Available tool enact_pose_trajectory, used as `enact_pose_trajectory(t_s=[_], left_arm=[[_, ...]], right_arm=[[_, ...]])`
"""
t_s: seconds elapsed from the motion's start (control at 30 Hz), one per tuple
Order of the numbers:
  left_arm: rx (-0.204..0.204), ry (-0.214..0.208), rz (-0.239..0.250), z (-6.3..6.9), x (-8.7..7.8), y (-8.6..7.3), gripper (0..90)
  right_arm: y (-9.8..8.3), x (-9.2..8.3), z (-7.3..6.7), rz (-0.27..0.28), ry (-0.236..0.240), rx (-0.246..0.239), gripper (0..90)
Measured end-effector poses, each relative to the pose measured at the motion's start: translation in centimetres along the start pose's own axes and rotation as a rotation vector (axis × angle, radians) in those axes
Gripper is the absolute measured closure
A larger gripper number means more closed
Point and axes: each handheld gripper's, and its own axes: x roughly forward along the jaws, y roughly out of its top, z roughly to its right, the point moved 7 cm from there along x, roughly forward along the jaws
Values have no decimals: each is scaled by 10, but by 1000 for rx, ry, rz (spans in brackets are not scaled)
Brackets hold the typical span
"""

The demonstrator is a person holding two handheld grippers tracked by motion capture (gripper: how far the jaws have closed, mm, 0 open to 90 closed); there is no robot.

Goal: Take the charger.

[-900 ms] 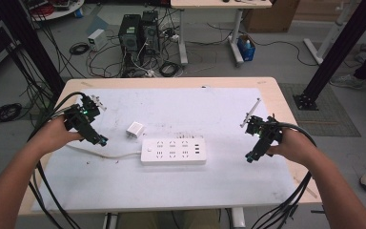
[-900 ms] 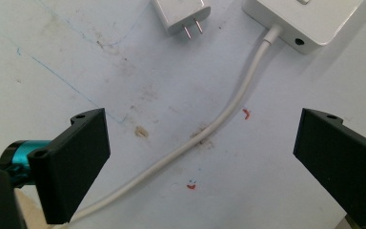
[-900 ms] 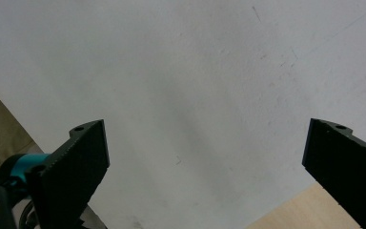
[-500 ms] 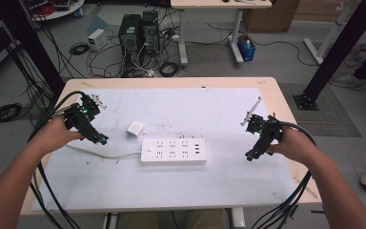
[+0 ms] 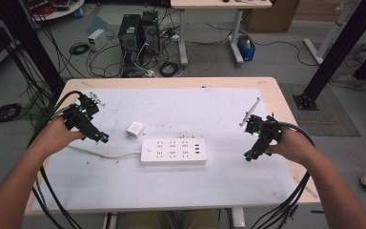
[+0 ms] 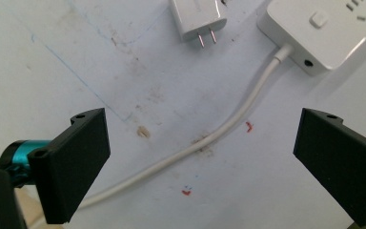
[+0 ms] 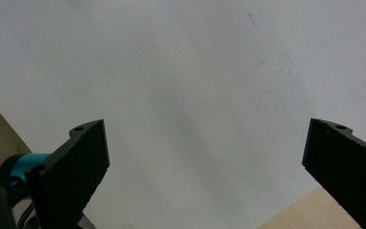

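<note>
Behind the wooden table [image 5: 276,90] lies a grey floor with computer towers [image 5: 137,29] and tangled cables. A white mat [image 5: 181,112] covers most of the tabletop, leaving bare wood along the edges. Near the middle of the mat, somewhat toward the front edge, a white power strip [image 5: 173,151] lies flat with its sockets facing up, and its white cord [image 5: 106,153] runs from its left end toward the table's left edge. Just beside the strip's left end, on the far side, sits a small white plug adapter [image 5: 135,129], apart from the strip; in the left gripper view its two metal prongs point toward the camera. The left gripper [image 5: 102,138] is held over the left part of the mat, close to the cord, its jaws spread wide with nothing between them, and the cord passes across the gap below them in its own view. The right gripper [image 5: 249,156] is held over the right part of the mat, near the right edge, well apart from the strip, jaws likewise wide apart and empty over bare mat.
</note>
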Motion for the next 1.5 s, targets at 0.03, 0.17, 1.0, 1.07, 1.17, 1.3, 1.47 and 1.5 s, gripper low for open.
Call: enact_pose_trajectory(t_s=[0.03, 0.17, 1.0, 1.07, 1.17, 1.3, 1.47, 1.5], left_arm=[[-47, -6, -3, -1, 1, 0, 50], [-107, 22, 49, -2, 5, 8, 49], [-229, 46, 58, 1, 94, 66, 50], [-234, 43, 56, -2, 104, 69, 50], [-237, 33, 65, -2, 114, 72, 49], [-222, 27, 65, 0, 125, 75, 50], [-202, 19, 67, 3, 143, 76, 50], [-203, 19, 67, 3, 145, 76, 49]], right_arm=[[1, 0, -2, -1, 2, 3, 11], [2, 0, -1, 8, -1, 3, 11], [4, 11, 6, 22, 6, 23, 11], [3, 13, 8, 14, 10, 31, 11], [2, 13, 9, 19, 8, 25, 11], [0, 12, 10, 28, 7, 34, 11], [-3, 9, 11, 41, 3, 49, 11], [-3, 9, 12, 47, 7, 49, 11]])
